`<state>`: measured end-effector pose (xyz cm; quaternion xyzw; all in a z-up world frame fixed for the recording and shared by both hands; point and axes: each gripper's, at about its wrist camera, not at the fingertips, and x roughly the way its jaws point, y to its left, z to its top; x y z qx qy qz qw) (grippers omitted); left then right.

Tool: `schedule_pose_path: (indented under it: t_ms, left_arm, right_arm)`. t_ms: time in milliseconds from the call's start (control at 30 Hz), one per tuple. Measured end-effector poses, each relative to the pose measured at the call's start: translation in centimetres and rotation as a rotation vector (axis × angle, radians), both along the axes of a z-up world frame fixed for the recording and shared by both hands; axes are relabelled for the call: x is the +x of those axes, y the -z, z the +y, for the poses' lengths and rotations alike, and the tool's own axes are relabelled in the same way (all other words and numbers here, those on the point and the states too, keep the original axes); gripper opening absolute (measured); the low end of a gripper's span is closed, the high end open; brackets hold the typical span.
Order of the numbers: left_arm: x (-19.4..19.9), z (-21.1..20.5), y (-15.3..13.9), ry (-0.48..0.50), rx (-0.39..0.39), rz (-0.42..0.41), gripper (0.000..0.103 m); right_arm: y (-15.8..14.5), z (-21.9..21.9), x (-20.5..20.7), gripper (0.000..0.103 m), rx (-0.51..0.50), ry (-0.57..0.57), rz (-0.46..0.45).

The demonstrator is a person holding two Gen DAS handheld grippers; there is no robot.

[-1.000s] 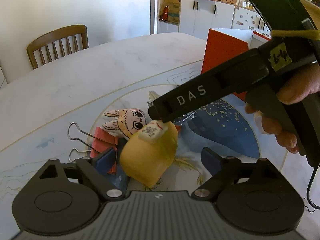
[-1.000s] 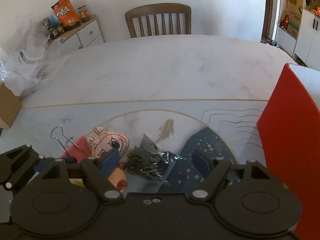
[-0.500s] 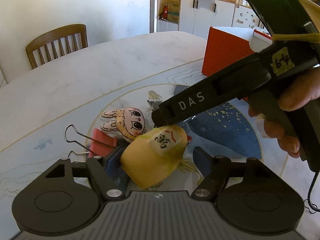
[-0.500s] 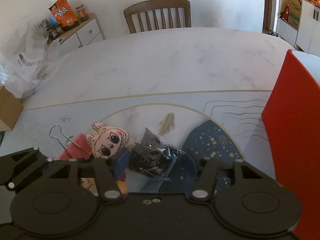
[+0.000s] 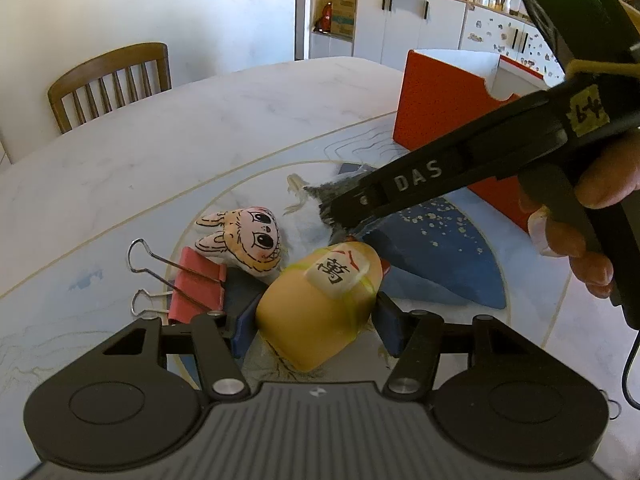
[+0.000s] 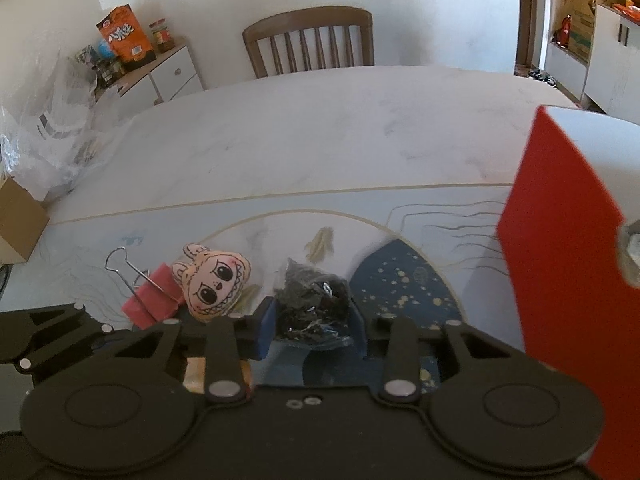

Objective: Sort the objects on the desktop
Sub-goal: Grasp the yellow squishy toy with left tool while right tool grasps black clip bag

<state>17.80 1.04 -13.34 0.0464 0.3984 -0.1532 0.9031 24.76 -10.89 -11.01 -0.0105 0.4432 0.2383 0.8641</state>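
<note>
Left wrist view: left gripper [image 5: 316,320] is closing on the yellow plush [image 5: 320,304], right gripper [image 6: 312,326] on the black packet [image 6: 312,308]; both should be squeezed centrally before lifting.

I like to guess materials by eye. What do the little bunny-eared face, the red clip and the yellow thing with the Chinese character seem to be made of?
Bunny-eared face: looks like soft stuffed fabric, matte, with printed features and a puffy outline.
Red clip: a binder clip, probably painted sheet metal, with shiny bare wire handles.
Yellow thing: smooth with a slight sheen, perhaps soft plastic or foam; I cannot tell which.
</note>
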Motion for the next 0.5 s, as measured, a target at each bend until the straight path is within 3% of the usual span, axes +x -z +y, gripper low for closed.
schedule_pose_path:
  t_ms: [500]
  left_arm:
    - [-2.5, -0.3, -2.5, -0.042, -0.041, -0.012, 0.059]
  right_arm:
    - [-1.9, -2.3, -2.5, 0.037, 0.020, 0.028, -0.034]
